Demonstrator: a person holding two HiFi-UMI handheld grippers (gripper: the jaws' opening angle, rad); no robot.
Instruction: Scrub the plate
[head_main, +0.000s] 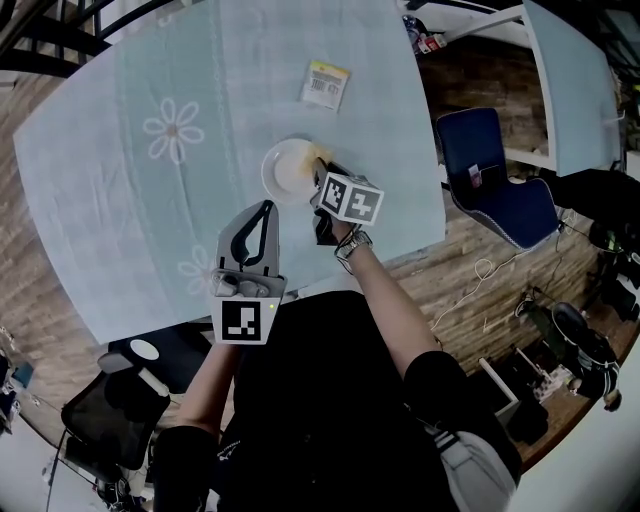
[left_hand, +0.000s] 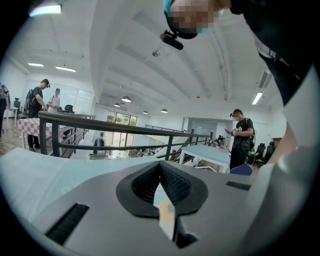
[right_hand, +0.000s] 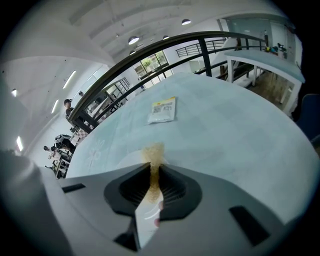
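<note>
1. The white plate (head_main: 282, 170) sits on the counter (head_main: 120, 150), which has a pale blue cloth printed with a daisy (head_main: 173, 128). The plate is toward the near side, in front of the person.
2. The right hand-held gripper (head_main: 325, 176) reaches to the plate's right rim. Its jaws are clenched on a thin yellowish scrubbing pad (right_hand: 152, 156).
3. In the right gripper view the pad stands on edge between the ribbed pads and pokes out past the tips of that hand-held gripper (right_hand: 151, 172).
4. From the head view the scrubbing pad (head_main: 320, 154) lies at the plate's rim. I cannot tell whether it is pressing on the plate.
5. The left hand-held gripper (head_main: 265, 212) is held just nearer than the plate and apart from it. Its tips point away from the person.
6. In the left gripper view the jaws of that hand-held gripper (left_hand: 160, 167) meet at the tips with nothing between them.
7. A small yellow-and-white packet (head_main: 325, 83) lies flat farther up the counter, well apart from the plate. It also shows in the right gripper view (right_hand: 162, 111).
8. A blue chair (head_main: 490, 180) stands off the counter's right edge.
</note>
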